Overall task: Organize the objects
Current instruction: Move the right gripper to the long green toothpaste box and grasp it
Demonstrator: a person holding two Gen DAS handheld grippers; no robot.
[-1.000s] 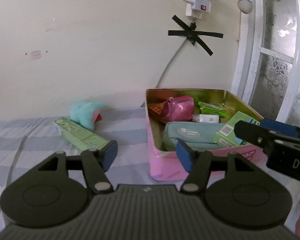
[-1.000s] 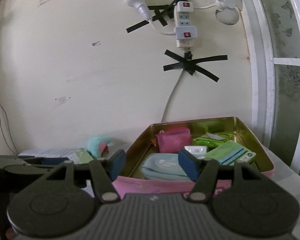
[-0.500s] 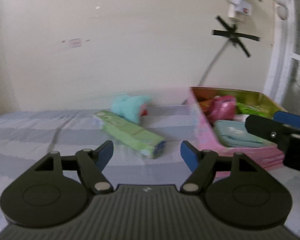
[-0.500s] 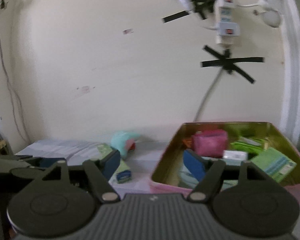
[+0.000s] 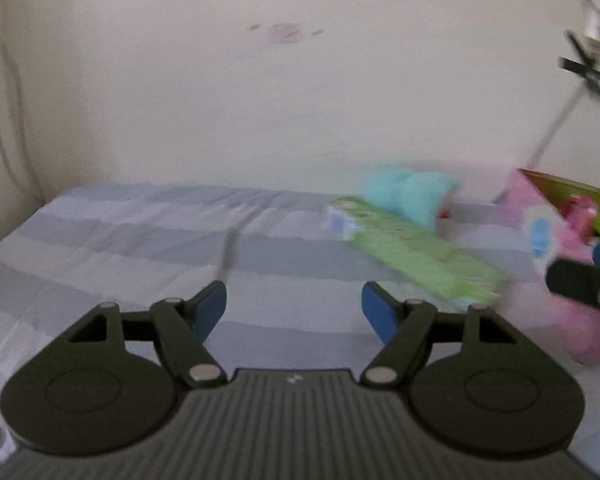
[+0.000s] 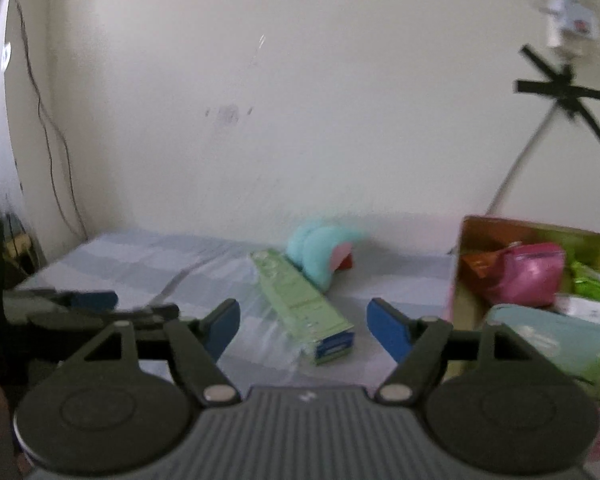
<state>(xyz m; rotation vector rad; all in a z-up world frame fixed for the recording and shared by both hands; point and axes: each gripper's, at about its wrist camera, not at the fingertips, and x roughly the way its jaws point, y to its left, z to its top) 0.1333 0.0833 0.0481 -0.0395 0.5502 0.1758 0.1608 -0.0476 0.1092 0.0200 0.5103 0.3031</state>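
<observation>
Left gripper (image 5: pixel 294 308): jaws spread wide, nothing between them, held over the striped bedsheet (image 5: pixel 140 236). A second ago its view was filled by the pink tin; now it faces mostly open sheet and wall, so it has swung to the left.

Right gripper (image 6: pixel 303 324): jaws also apart and empty. The green box lies on the sheet in the gap between its blue pads (image 6: pixel 384 330). It too has turned left since a second ago, when the tin sat straight ahead.

Green box (image 6: pixel 304 304): a long carton lying flat on the bedsheet, blue end panel toward the right gripper. In the left wrist view it has shifted from left of centre to the right (image 5: pixel 416 256), blurred by motion.

Teal plush (image 6: pixel 320 252): on the sheet just behind the far end of the green box, near the wall.

Pink tin (image 6: pixel 454 292): open, now at the right edge of both views. Inside it are a pink pouch (image 6: pixel 524 276) and a light blue case (image 6: pixel 548 340).

Other gripper in view: the left one shows at the left edge of the right wrist view (image 6: pixel 92 304); the right one at the right edge of the left wrist view (image 5: pixel 588 280).
</observation>
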